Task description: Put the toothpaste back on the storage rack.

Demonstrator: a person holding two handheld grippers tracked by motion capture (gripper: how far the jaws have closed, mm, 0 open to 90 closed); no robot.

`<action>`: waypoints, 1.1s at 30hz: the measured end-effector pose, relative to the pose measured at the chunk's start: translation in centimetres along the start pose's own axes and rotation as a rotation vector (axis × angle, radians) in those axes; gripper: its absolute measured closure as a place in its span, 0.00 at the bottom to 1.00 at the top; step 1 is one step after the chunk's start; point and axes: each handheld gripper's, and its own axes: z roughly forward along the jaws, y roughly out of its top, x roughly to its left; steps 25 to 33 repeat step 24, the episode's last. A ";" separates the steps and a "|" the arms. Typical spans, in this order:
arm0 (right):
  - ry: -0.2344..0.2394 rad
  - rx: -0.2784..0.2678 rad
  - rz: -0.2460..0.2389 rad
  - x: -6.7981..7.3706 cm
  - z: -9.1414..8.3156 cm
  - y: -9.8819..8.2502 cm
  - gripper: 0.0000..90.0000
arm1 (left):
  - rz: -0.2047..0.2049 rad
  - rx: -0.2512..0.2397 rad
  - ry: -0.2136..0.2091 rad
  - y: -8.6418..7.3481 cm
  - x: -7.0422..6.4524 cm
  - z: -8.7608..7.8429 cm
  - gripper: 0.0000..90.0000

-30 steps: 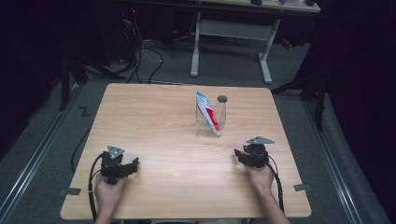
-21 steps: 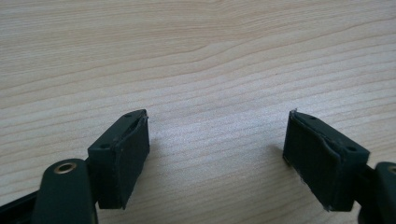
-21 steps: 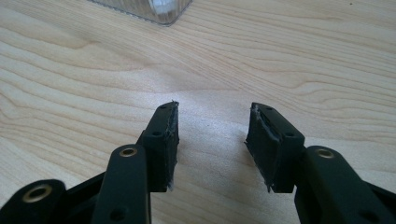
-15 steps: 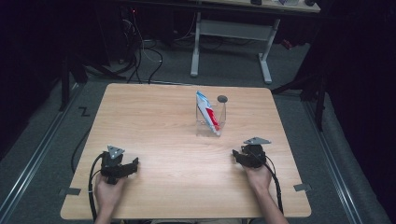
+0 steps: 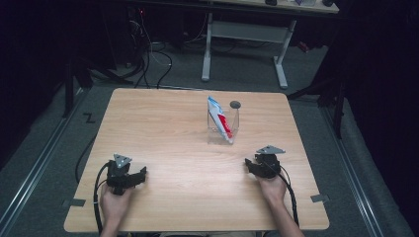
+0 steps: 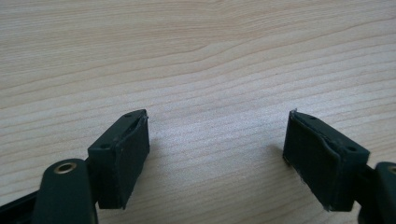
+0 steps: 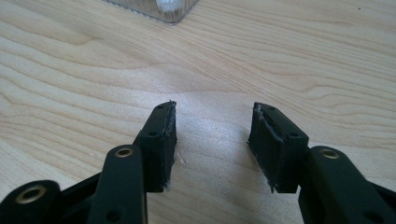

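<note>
A clear container [image 5: 225,126] stands upright on the wooden table [image 5: 163,123], a little right of centre and towards the far edge. A tube [image 5: 219,118] in white, red and blue leans inside it, its upper end rising above the rim on the left side. A small dark round object [image 5: 235,104] sits at the container's far right corner; whether it rests on the rim or on the table behind cannot be told. In the right gripper view the container's base [image 7: 159,9] lies at the top edge, ahead of the jaws and well apart from them.

The right gripper [image 5: 257,167] rests near the table's near right part, held in the person's right hand [image 5: 273,187]. Its jaws have just been opening; they stand apart with bare wood between them, nothing grasped.

The left gripper [image 5: 134,177] sits near the near left corner in the left hand [image 5: 115,203], well apart from the container. Its jaws are spread wide over bare table, released.
</note>
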 end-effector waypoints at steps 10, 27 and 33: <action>-0.006 -0.027 0.001 -0.1 0.0 -0.4 0.52 | 0.000 0.000 0.000 0.0 0.0 0.0 0.26; -0.011 -0.026 0.003 0.0 0.0 -0.4 0.50 | 0.000 0.000 0.000 0.0 0.0 0.0 0.25; -0.011 -0.026 0.003 0.0 0.0 -0.4 0.50 | 0.000 0.000 0.000 0.0 0.0 0.0 0.25</action>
